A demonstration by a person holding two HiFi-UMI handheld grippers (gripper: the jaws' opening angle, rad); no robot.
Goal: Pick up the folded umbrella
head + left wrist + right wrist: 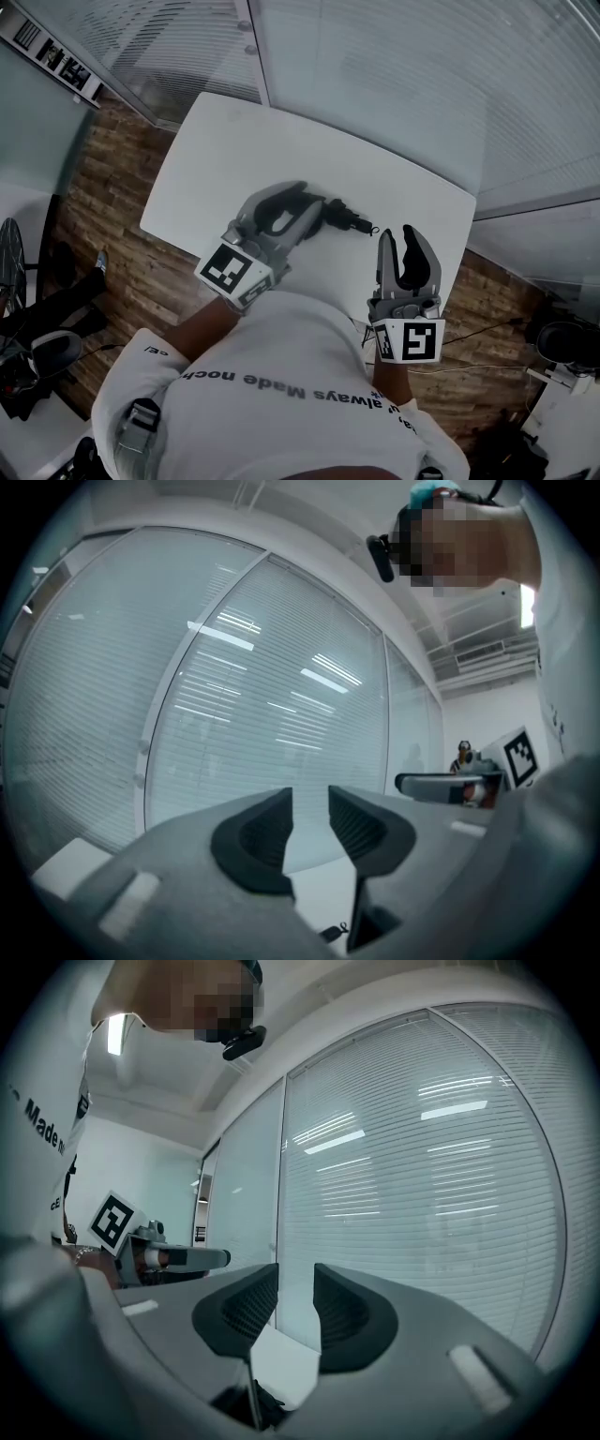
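The folded black umbrella (343,217) lies on the white table (234,150), its handle end and wrist strap pointing right. My left gripper (307,201) hovers over the umbrella's left part and hides it; the jaws are shut with nothing between them. In the left gripper view (309,803) only the strap loop (334,932) peeks out below the jaws. My right gripper (399,234) is just right of the strap end, apart from it, jaws shut and empty. The right gripper view (295,1279) shows a dark bit of the umbrella (255,1406) low under the jaws.
Glass walls with white blinds (403,84) close off the table's far side. Wood-plank floor (103,197) surrounds the table. A dark chair and gear (37,328) sit at the left, cables and equipment (553,356) at the right.
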